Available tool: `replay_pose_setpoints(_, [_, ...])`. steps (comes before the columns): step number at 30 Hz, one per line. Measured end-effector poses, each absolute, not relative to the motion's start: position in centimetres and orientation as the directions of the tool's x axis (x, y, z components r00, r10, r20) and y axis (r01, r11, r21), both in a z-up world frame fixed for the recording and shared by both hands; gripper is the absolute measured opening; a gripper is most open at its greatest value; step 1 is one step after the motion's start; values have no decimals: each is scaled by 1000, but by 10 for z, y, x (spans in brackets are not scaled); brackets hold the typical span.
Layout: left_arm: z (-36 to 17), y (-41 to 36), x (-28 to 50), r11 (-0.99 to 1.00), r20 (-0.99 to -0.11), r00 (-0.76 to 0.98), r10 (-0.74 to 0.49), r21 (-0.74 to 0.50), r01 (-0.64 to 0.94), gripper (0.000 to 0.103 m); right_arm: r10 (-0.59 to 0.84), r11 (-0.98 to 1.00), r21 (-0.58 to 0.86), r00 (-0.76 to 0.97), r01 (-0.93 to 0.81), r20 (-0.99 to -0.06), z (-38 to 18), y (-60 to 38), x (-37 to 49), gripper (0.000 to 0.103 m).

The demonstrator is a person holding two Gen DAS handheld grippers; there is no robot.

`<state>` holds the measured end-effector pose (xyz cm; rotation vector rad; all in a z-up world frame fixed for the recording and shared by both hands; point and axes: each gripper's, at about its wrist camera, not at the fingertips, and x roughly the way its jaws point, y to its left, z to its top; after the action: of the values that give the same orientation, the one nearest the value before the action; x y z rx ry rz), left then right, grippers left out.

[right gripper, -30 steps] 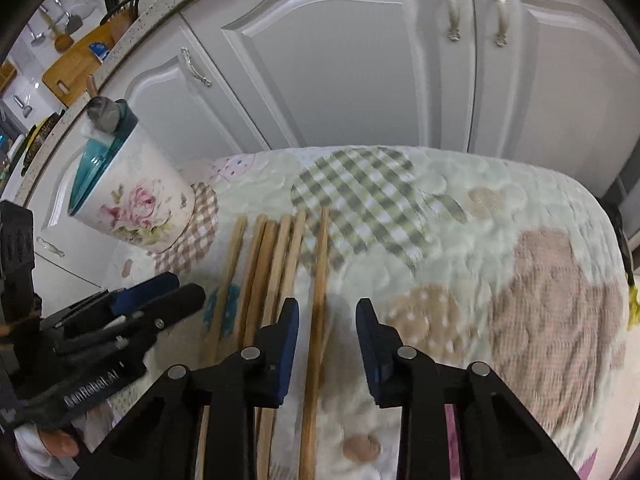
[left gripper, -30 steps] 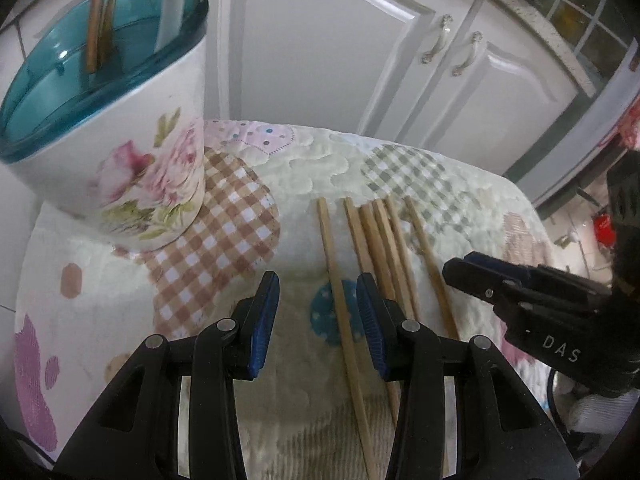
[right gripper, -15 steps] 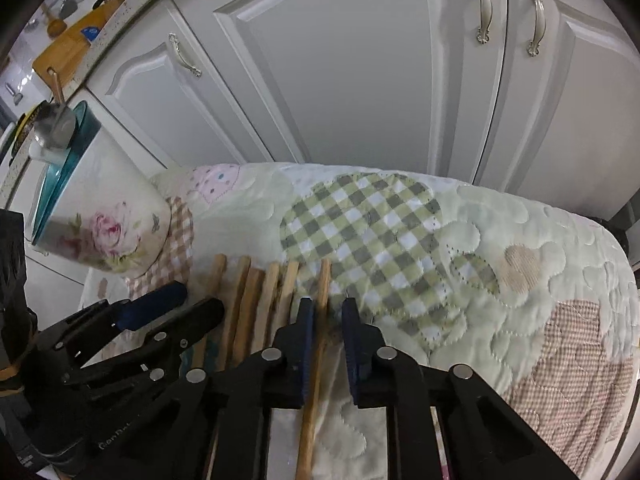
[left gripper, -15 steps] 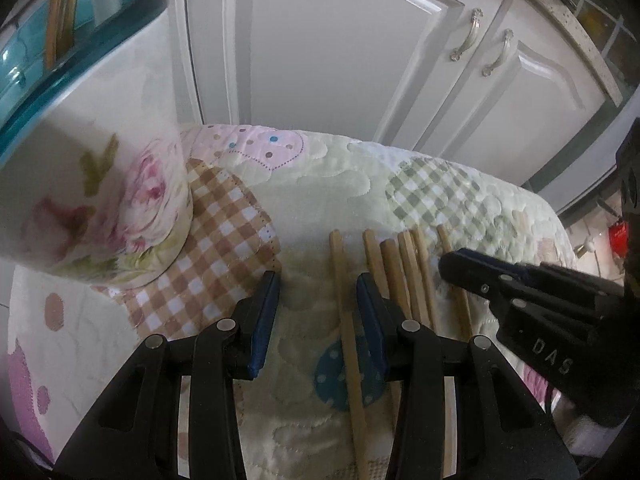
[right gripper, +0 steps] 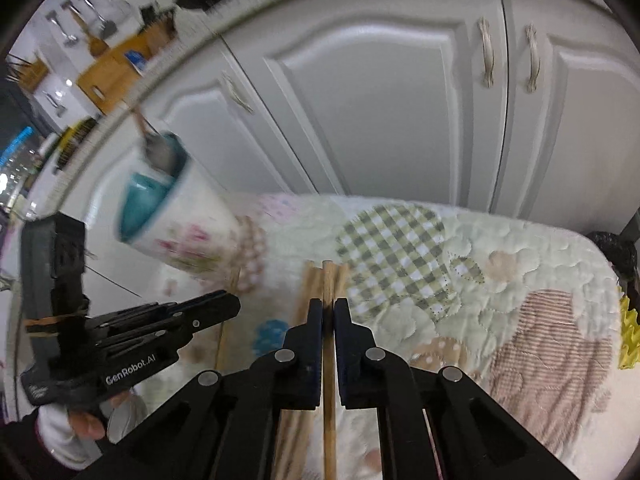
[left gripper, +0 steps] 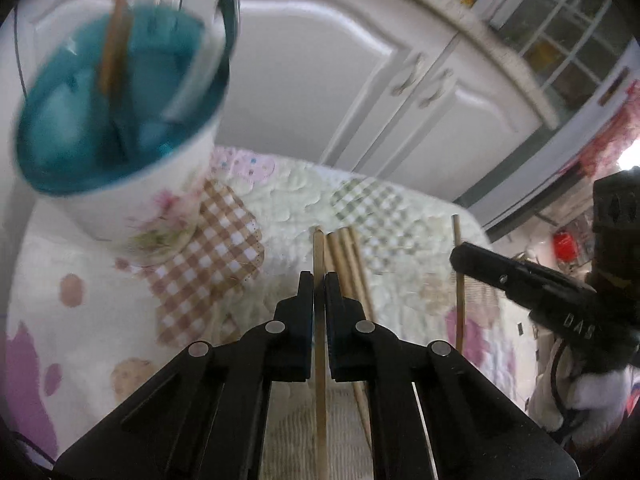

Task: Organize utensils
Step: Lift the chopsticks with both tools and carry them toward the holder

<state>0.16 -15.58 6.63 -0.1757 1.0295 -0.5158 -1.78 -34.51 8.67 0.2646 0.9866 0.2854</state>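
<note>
A holder (left gripper: 120,128) stands on the quilt (left gripper: 288,192), left of the loose chopsticks (left gripper: 344,264) that lie side by side on it. Utensils (left gripper: 116,32) stand in the holder. Cabinet doors (right gripper: 380,92) are behind the quilt.

The holder (left gripper: 120,120) is motion-blurred in both views, and each gripped chopstick (left gripper: 319,360) runs off the bottom edge.
</note>
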Motion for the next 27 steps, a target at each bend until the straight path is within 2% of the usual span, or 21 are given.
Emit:
replay_pose_setpoints(15, [148,-106,-77,826,-658,508,-555,-361,434,4,394,918,312,643,-243,-657,174,-323,-104,5])
replay_pose_setpoints(27, [174,-80,-91,848,-629,573,-524,-325,418,4,392,920,254,665,-299,-636,201,-297,-114,5])
